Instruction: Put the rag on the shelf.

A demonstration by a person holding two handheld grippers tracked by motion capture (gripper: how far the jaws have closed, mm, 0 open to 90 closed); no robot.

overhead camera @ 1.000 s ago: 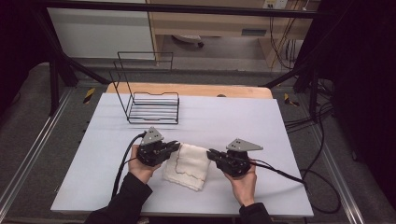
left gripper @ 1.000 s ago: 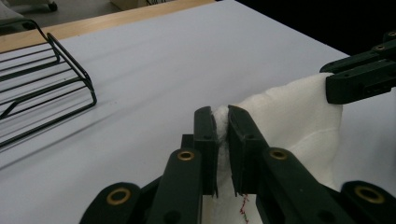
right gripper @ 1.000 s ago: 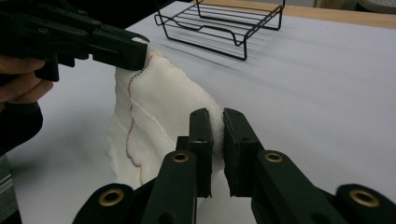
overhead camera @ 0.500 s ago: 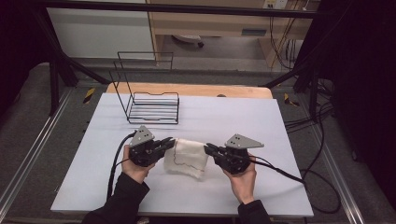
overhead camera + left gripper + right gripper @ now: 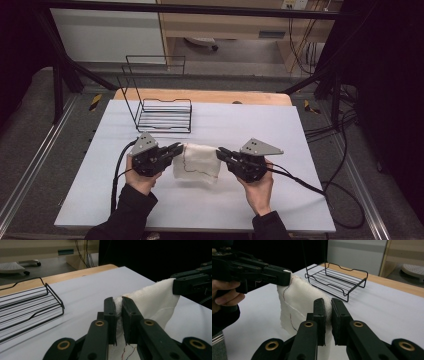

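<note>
A white cloth with a thin dark stitched line hangs between the two grippers over the middle of the white table. My left gripper is shut on its left top corner, and in the left gripper view the cloth is pinched between the pads. My right gripper is shut on the right top corner, with the cloth squeezed between its jaws in the right gripper view. The cloth's lower edge sags down to the table.
A black wire rack stands at the back left of the white table, also seen as the rack and the rack. A wooden strip runs along the far edge. Cables trail off to the right.
Both grippers have risen and moved apart with the cloth's corners in them. The cloth has gone from a folded heap on the table to a sheet stretched between them.
</note>
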